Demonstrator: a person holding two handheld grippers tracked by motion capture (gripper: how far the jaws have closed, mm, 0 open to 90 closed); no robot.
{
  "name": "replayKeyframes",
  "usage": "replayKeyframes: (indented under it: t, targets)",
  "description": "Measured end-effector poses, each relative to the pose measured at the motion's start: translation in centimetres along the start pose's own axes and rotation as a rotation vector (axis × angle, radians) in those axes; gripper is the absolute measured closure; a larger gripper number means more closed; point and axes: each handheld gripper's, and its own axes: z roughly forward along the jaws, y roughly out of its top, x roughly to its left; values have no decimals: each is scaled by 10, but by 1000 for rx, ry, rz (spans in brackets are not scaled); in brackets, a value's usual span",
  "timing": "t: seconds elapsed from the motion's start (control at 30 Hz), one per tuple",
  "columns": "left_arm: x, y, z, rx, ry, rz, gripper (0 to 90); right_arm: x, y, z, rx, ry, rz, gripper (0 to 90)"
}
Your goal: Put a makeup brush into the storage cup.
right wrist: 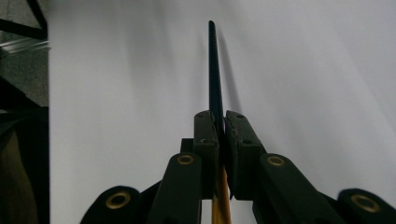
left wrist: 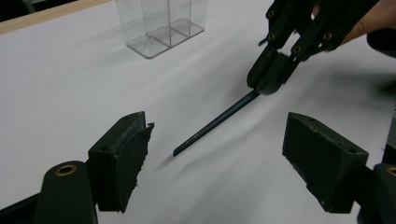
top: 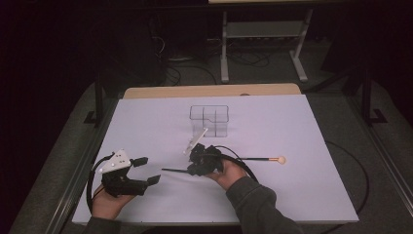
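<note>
1. The right gripper has its jaws pressed together on a thin dark stick, a makeup brush by the look of its handle and pale round tip. In the right gripper view the brush runs straight out from between the two black pads and ends in a dark point; a wooden-coloured stretch shows below the pads.
2. In the left gripper view, the right gripper clamps the stick near its middle, and the dark end slants down toward the white surface.
3. The left gripper has its jaws wide apart with nothing between them. In its own view the two black pads stand far to either side, and the brush's dark end lies ahead of the gap, not touching either pad.
4. The right hand comes in from the lower middle of the high view, a grey sleeve behind it, and points its gripper toward the left. The left hand sits low at the left edge, its gripper aimed rightward toward the brush's dark tip.
5. A clear plastic organizer with compartments stands upright beyond the grippers, near the middle of the tabletop. A small white flat piece leans just in front of it.
6. The tabletop is white with a wooden strip at its far edge. The room behind is dark, with a metal stand and cables on the floor.
</note>
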Motion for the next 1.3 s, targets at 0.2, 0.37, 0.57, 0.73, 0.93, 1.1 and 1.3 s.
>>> replayKeyframes:
  t: [0.2,0.37,0.57,0.73,0.93,1.1,1.3]
  targets:
    - [-4,21,-3,35,-38,60,254,-6,-8,-25,-21,18,-27,829]
    - [-7,42,-5,55,-78,81,275,-12,-13,-49,-35,56,-43,829]
    - [-12,61,-2,76,-118,117,297,-17,-15,-77,-20,55,-74,829]
    - [-15,77,-3,95,-133,158,316,-21,-13,-101,-33,42,-94,829]
    - [-22,95,-2,125,-157,205,345,-19,-2,-121,-17,23,-144,829]
    - [-29,103,7,164,-181,252,382,-15,2,-121,-15,32,-182,829]
    - [-35,100,24,220,-215,281,437,-7,-2,-113,-5,48,-205,829]
